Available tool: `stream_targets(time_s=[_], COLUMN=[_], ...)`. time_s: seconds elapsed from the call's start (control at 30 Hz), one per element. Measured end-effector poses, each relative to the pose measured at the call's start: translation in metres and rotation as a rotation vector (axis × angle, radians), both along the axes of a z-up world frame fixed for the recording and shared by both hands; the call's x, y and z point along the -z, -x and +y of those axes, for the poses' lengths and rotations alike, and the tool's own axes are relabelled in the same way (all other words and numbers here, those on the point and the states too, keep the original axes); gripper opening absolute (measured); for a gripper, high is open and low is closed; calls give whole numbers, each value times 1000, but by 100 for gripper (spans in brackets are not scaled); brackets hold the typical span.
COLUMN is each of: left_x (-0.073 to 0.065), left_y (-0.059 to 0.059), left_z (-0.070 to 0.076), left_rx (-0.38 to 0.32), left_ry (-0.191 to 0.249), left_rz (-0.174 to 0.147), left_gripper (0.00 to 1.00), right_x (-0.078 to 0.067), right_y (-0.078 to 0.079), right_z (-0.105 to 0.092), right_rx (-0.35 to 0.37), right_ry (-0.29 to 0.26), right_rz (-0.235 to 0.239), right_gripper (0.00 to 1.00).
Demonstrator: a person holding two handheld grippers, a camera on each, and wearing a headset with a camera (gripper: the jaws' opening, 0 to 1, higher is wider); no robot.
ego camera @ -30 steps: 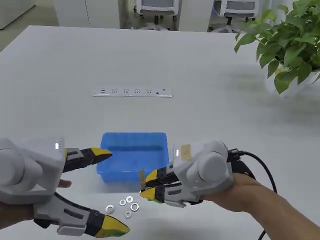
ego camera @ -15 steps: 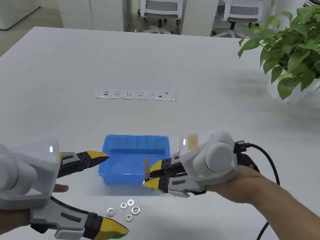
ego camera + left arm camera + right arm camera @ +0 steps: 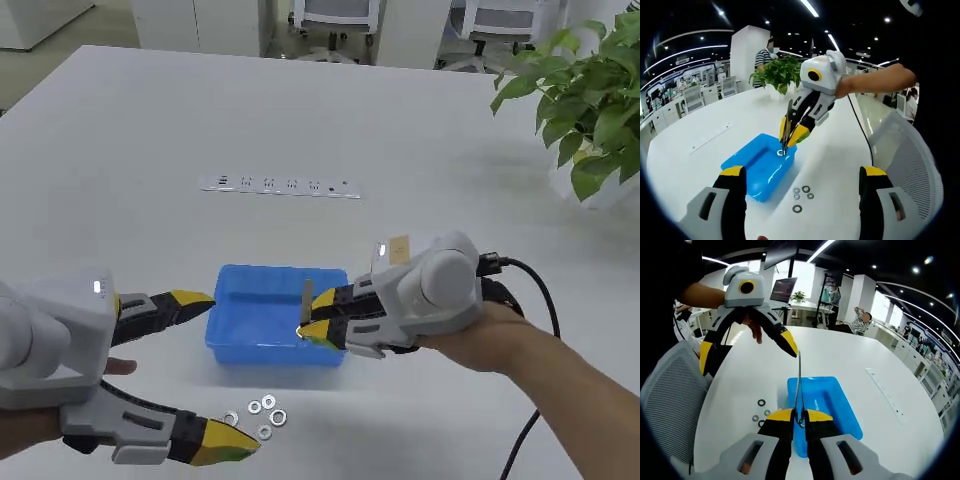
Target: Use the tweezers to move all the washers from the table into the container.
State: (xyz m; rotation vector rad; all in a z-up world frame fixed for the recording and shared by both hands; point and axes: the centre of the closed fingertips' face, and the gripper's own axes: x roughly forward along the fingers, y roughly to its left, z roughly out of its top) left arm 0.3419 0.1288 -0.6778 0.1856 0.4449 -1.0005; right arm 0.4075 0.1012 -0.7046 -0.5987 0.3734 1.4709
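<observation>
A blue container [image 3: 278,318] sits on the white table, also seen in the left gripper view [image 3: 757,167] and the right gripper view [image 3: 826,407]. Several washers [image 3: 262,412] lie on the table just in front of it [image 3: 802,194] [image 3: 760,416]. My right gripper [image 3: 318,328] [image 3: 800,416] is shut on the tweezers [image 3: 305,298] [image 3: 799,382]. The tweezers [image 3: 785,135] hold one washer [image 3: 781,152] at their tip over the container's near edge. My left gripper [image 3: 212,378] [image 3: 802,172] stands wide open to the left of the container, nothing between its fingers.
A white power strip [image 3: 280,186] lies farther back on the table. A potted plant [image 3: 590,110] stands at the far right. Office chairs [image 3: 335,15] stand beyond the table's far edge. A cable [image 3: 540,300] trails from the right gripper.
My right gripper has moved with the tweezers from beside the loose washers on the table to over the container's near edge. The left gripper has stayed wide open.
</observation>
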Motion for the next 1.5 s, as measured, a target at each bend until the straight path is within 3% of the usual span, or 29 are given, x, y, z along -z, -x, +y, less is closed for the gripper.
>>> stream_targets(time_s=[0.43,0.73,0.8,0.87,0.93,1.17,1.5], left_x=[-4,-3,-3,-5,-5,-6,-3], left_y=[-16,-31,-35,-39,-44,-57,-75], left_z=[5,4,3,2,1,-2,-10], left_rx=[-17,-1,5,14,7,3,0], left_ry=[2,-22,-21,-21,-19,-27,-34], left_rz=[-12,-19,-21,-44,-39,-67,-60], left_gripper=[95,89,86,76,73,58,42], right_x=[15,28,32,34,37,44,52], right_y=[-18,-26,-27,-29,-30,-34,-35], right_z=[8,11,11,11,11,11,11], right_rx=[-1,8,11,12,13,20,19], right_ry=[10,19,24,27,31,33,39], right_rz=[-9,6,9,14,14,30,47], right_gripper=[10,10,10,10,10,10,10])
